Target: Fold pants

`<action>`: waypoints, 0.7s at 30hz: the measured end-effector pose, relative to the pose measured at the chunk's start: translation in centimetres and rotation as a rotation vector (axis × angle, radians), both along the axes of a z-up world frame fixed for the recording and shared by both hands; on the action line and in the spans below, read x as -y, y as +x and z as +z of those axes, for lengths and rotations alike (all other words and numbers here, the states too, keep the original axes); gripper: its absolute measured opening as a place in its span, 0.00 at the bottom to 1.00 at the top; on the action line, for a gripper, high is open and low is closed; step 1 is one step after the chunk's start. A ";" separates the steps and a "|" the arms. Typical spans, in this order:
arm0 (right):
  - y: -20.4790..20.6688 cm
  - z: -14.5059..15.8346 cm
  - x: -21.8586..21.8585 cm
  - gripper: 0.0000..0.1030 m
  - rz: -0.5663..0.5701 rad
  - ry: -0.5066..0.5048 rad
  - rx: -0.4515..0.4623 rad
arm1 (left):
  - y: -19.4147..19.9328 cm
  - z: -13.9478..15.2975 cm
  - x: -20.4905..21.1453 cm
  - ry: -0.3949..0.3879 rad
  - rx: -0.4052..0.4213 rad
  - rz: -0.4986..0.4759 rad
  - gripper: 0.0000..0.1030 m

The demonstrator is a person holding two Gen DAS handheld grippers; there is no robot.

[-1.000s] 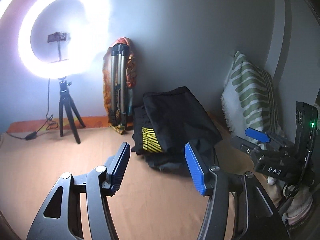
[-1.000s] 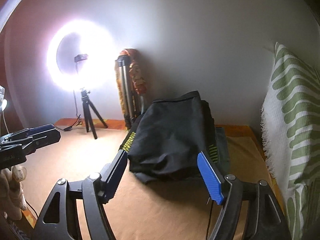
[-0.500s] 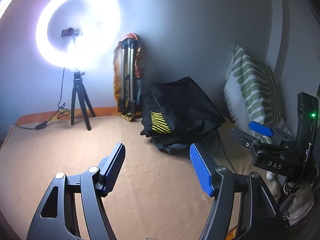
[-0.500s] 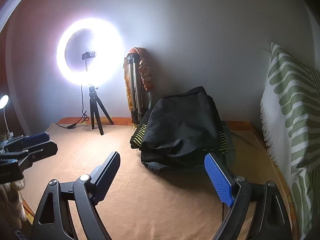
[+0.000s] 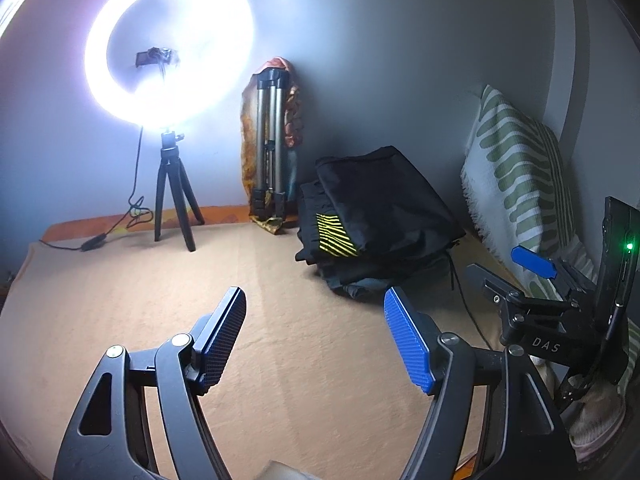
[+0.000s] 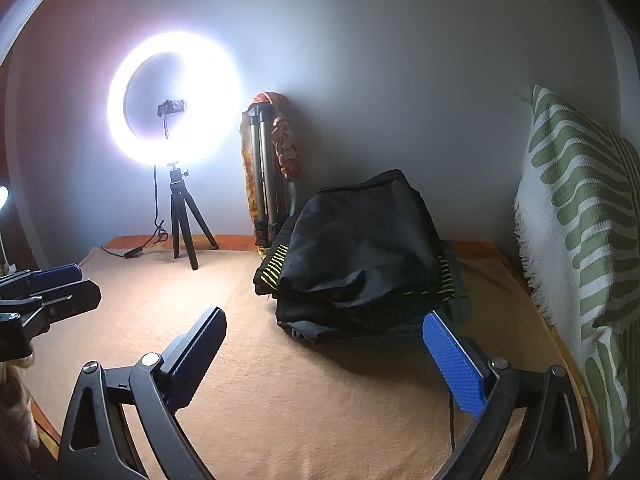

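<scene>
Left wrist view: the left claw (image 5: 314,334), jaws just widened and empty, hovers over the tan bed (image 5: 120,300); the dark pants (image 5: 380,220) lie centre-right. Right wrist view: the right claw (image 6: 324,344), widened fully and empty, faces the pants (image 6: 360,252) at centre. Risk: a deep pinch likely lifts several stacked layers.

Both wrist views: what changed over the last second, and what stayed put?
Both tools' jaws have just been opening, nothing between them: the right tool widened most, the left tool less. Neither touches the folded black pants, which now sit farther off in both views. The pants pile, ring light, tripod and striped pillow stayed as they were.
</scene>
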State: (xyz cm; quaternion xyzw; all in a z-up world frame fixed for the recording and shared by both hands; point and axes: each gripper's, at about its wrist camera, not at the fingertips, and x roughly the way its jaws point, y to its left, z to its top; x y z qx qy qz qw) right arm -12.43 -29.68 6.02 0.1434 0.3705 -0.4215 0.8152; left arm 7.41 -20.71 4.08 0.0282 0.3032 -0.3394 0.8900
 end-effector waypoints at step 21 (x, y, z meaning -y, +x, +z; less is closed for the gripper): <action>0.2 -0.4 -0.3 1.00 0.004 -0.021 -0.006 | -0.3 -0.1 0.3 0.022 -0.003 0.032 0.81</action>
